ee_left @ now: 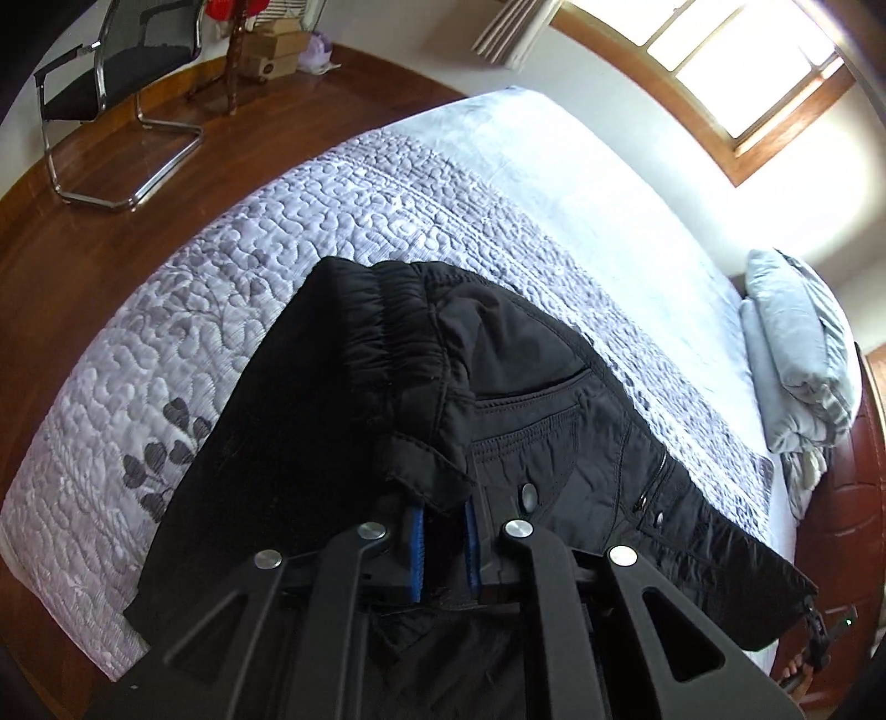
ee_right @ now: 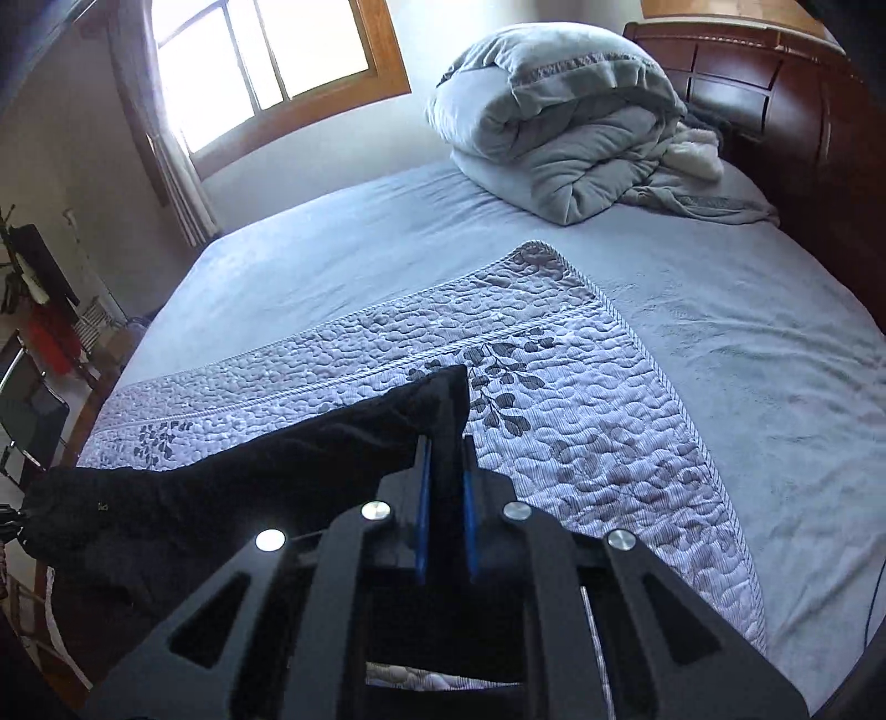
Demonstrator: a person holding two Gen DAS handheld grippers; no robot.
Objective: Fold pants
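Observation:
Black pants (ee_left: 498, 399) hang lifted above the quilted bedspread (ee_left: 277, 232). In the left wrist view their elastic waistband, back pocket and snap buttons show, and my left gripper (ee_left: 444, 515) is shut on a fold of the waist fabric between its blue pads. In the right wrist view a black pant leg (ee_right: 249, 471) stretches away to the left, and my right gripper (ee_right: 444, 454) is shut on its end, which pokes up past the fingertips. The cloth sags between the two grips.
A rolled grey duvet (ee_right: 559, 122) lies near the dark wooden headboard (ee_right: 775, 94). The bed sheet (ee_right: 720, 343) is pale blue. A black chair with a chrome frame (ee_left: 116, 72) stands on the wooden floor beside the bed. A window (ee_right: 266, 50) is behind.

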